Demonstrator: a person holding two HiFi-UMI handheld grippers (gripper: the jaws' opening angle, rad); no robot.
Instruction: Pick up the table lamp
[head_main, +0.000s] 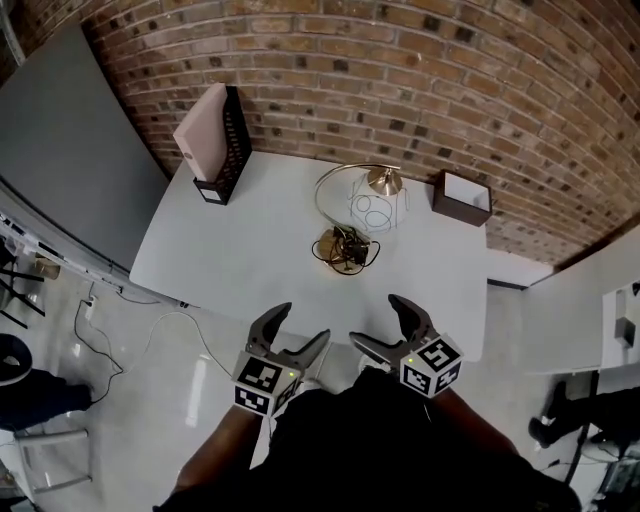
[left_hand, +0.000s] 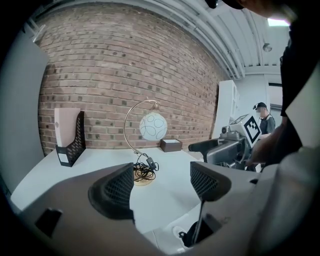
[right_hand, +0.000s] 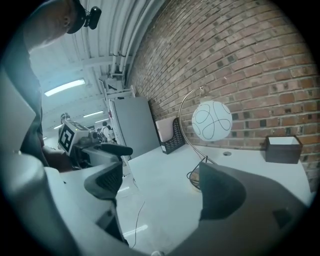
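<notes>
Nothing lifted yet: the table lamp (head_main: 365, 215) is seen standing untouched toward the tabletop's (head_main: 240, 260) far edge, the left tool (head_main: 300, 325) and right tool (head_main: 375, 320) being held wide open and empty at its near edge, so approach, grasp and lift are judged outstanding.

This looks like an office-style workroom or lab. A bare brick wall (head_main: 400, 60) backs a plain white table (head_main: 250, 250) with a file holder (head_main: 215, 140) and a small brown box (head_main: 462, 197) on it. A grey partition (head_main: 70, 160) stands to one side, and a cable (head_main: 160, 322) trails over the shiny pale floor (head_main: 190, 385). Overhead run exposed pipes (right_hand: 122, 35) and a strip light (right_hand: 65, 88). Further back a person (left_hand: 263, 121) stands near a tall white cabinet (left_hand: 226, 107).
</notes>
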